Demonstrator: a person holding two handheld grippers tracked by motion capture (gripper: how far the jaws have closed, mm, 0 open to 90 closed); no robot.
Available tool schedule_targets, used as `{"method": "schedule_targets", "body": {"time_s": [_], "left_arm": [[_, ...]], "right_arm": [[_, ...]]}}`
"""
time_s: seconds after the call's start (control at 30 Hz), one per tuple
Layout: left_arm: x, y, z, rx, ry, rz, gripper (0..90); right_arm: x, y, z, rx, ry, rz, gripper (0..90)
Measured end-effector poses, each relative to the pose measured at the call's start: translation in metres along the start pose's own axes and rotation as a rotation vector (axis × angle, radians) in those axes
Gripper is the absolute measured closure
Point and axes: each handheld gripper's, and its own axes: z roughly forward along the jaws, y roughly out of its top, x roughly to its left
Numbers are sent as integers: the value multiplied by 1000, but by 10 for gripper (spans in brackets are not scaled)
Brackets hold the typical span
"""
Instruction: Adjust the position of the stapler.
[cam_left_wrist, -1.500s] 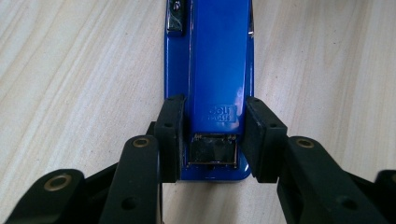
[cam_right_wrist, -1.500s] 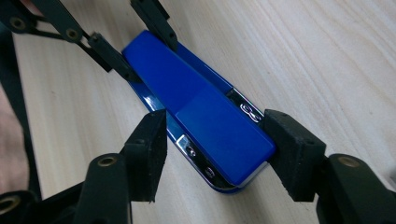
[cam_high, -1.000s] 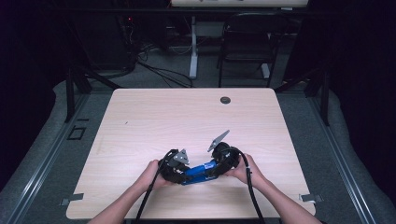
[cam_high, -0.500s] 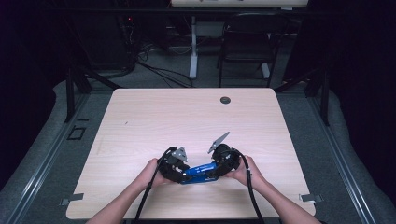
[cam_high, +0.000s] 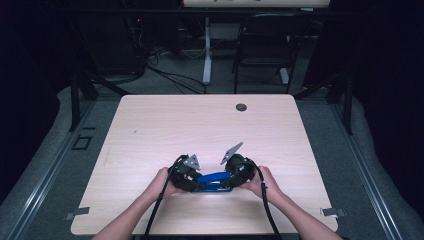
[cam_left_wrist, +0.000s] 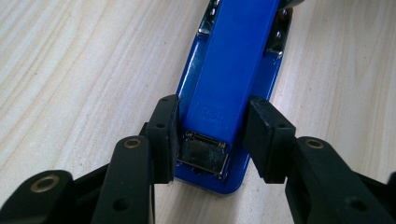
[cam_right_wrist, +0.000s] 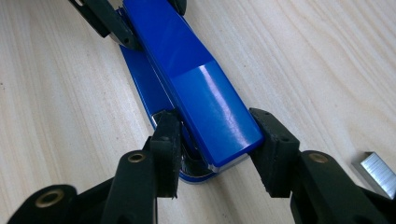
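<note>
A blue stapler (cam_high: 212, 179) lies flat on the wooden table (cam_high: 200, 125), near its front edge, with one gripper at each end. My left gripper (cam_high: 196, 182) has its pads against both sides of the stapler's hinged rear end (cam_left_wrist: 233, 60), and its jaws have just been closing a little. My right gripper (cam_high: 228, 181) clamps the stapler's front tip (cam_right_wrist: 187, 70). Its jaws have also just been closing, and one pad rests on the metal rail while the other meets the blue corner. In the right gripper view the left gripper's fingers (cam_right_wrist: 109, 21) hold the far end.
A silver strip of staples (cam_right_wrist: 373, 170) lies on the table just beside my right gripper. A round dark grommet (cam_high: 241, 107) sits near the table's far edge. Beyond the table stand a chair (cam_high: 265, 45) and cables on the floor.
Both hands stay at the stapler's two ends. The grippers and the stapler have barely shifted on the table.
</note>
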Motion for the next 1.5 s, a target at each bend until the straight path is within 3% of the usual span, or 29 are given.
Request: {"method": "schedule_targets", "body": {"time_s": [0.13,0.23,0.4,0.57,0.77,0.8,0.83,0.87,1.2,1.5], "left_arm": [[-1,0,0,-2,10,-1,582],[-4,0,0,4,21,19,589],[-5,0,2,12,26,34,589],[-3,0,2,9,11,33,579],[-3,3,5,10,13,8,445],[-4,3,5,12,15,3,420],[-3,3,5,15,7,1,403],[-3,3,4,12,9,-1,363],[-3,7,-5,-26,33,-23,198],[-4,12,-7,-37,37,-35,157]], "right_arm": [[-2,0,0,-2,2,-15,567],[-1,1,0,12,-9,-48,573],[-2,1,-1,32,22,-49,575],[-5,-1,-1,12,54,-11,559],[-10,-8,-11,7,70,26,432],[-8,-12,-8,-85,37,50,407],[-9,-14,-10,-93,21,63,384],[-15,-14,-21,-12,72,52,370],[-32,-27,-39,-29,52,133,159],[-41,-30,-42,-14,23,176,26]]}}
